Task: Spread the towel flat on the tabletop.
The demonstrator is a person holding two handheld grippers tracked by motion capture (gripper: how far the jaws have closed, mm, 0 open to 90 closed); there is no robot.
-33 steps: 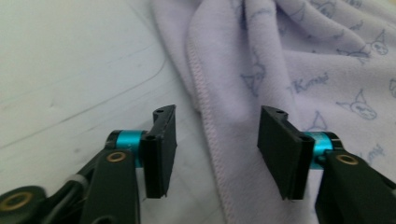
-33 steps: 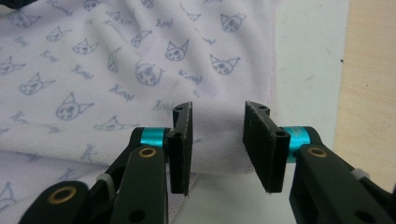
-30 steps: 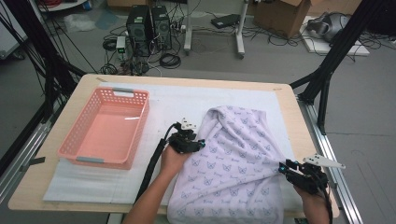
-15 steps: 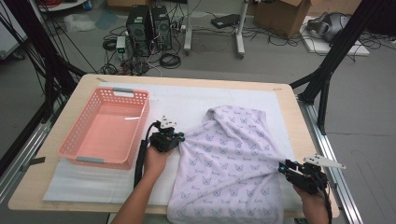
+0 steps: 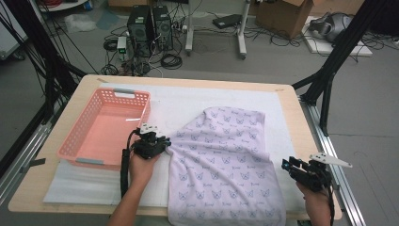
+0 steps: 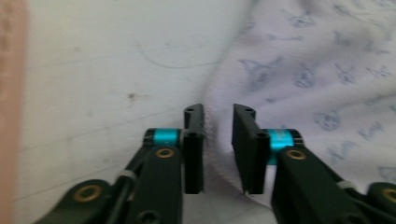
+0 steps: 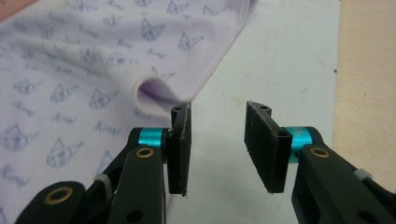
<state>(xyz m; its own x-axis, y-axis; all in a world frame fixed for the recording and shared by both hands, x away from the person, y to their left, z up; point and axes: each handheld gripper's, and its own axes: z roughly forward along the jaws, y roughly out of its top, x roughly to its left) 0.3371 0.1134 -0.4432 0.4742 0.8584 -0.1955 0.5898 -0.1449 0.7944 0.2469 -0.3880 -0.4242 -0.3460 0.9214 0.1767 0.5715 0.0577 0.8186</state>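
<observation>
A lilac cloth [image 5: 226, 155] printed with small cat faces lies spread on the white mat, its near end hanging over the table's front edge. My left gripper [image 5: 162, 142] is at the cloth's left edge, right of the basket. In the left gripper view its jaws [image 6: 218, 112] have just been opening, and the cloth's hem [image 6: 219, 135] lies loose in the gap between them. My right gripper [image 5: 287, 165] stands open beside the cloth's right edge. In the right gripper view [image 7: 218, 109] a curled fold of hem [image 7: 149, 93] lies just past the left fingertip, with bare mat between the jaws.
A pink plastic basket [image 5: 110, 132] sits on the left of the table, close to my left hand. The white mat [image 5: 188, 101] covers most of the wooden tabletop [image 5: 306, 136]. Computers, cables and boxes lie on the floor beyond the far edge.
My left hand moved left toward the basket, drawing the cloth's left edge with it so the cloth lies wider. The right hand stayed where it was.
</observation>
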